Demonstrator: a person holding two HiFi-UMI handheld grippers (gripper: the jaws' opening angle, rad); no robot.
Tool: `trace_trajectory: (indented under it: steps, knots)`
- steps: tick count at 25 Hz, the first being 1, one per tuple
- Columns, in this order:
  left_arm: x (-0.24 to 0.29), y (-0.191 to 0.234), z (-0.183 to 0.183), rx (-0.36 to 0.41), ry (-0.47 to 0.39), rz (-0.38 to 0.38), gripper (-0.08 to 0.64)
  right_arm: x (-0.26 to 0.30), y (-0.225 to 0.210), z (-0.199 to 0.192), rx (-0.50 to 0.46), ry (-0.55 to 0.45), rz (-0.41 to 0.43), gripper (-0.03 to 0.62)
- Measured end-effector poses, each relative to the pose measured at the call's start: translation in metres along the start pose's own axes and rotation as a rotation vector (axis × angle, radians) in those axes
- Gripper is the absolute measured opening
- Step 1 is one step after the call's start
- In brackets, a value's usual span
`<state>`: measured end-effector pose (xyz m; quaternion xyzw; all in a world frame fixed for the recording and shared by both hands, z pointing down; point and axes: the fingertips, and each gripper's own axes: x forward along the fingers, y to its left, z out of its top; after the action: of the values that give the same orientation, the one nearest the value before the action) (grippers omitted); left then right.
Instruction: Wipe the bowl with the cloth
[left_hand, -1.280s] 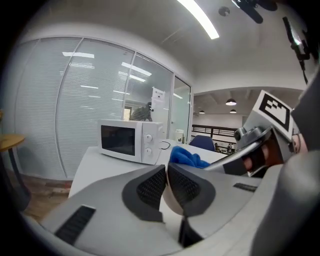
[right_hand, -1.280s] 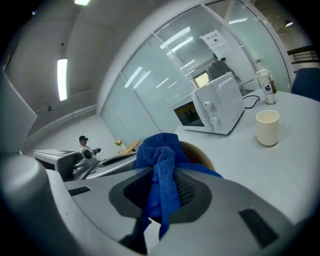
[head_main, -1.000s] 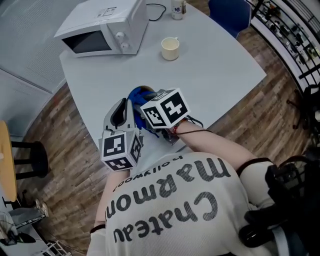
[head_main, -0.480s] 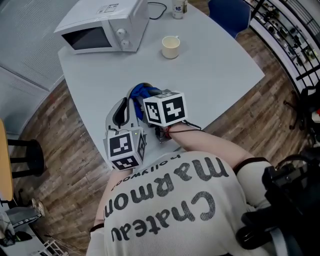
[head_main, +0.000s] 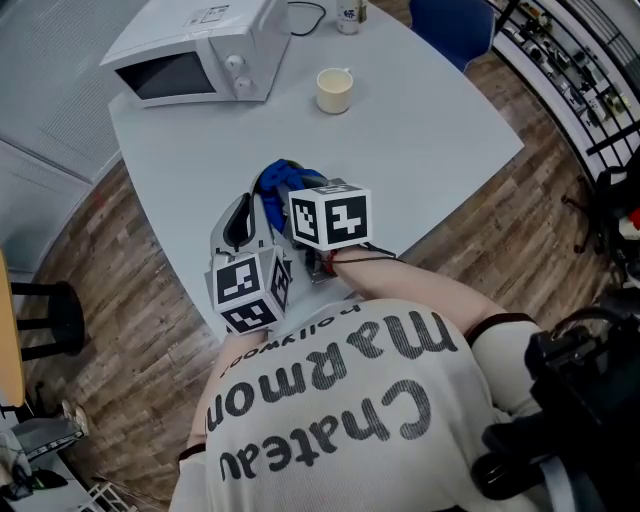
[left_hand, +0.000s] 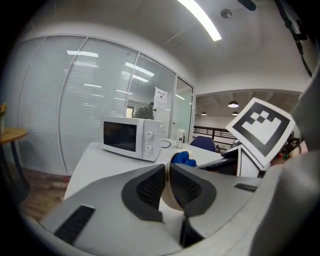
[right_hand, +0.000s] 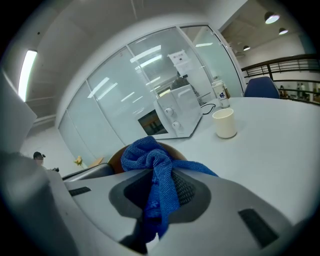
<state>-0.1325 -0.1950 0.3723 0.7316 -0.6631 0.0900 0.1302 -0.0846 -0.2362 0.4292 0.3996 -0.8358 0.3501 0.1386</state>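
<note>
Left gripper (left_hand: 167, 176), right gripper (right_hand: 162, 187): both clamped

Office: glass partitions (left_hand: 100, 100), microwave (head_main: 195, 50) on white table (head_main: 420, 130).

bowl (right_hand: 116, 160): only a brown rim arc shows behind cloth (right_hand: 150, 157). In head view it's hidden under left gripper (left_hand: 167, 176) and right gripper (right_hand: 161, 186). microwave (head_main: 200, 50), bottle (head_main: 348, 12), chair (head_main: 450, 30) are clipped by the top edge. microwave label is too small to read.
</note>
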Motion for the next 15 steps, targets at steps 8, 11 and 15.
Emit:
trace_trajectory:
  steps: [8,11,15]
  knots:
    - [0.0,0.002,-0.005,-0.084,0.007,0.003,0.032,-0.01,-0.008,0.008,0.048,-0.07,-0.028,0.069]
    - [-0.001,0.013,-0.008,-0.139,0.011,0.033,0.032,-0.012,-0.016,0.013,0.084,-0.1,-0.05,0.069]
    - [-0.006,0.036,-0.017,-0.241,0.022,0.073,0.023,-0.017,-0.054,0.017,0.229,-0.124,-0.103,0.069]
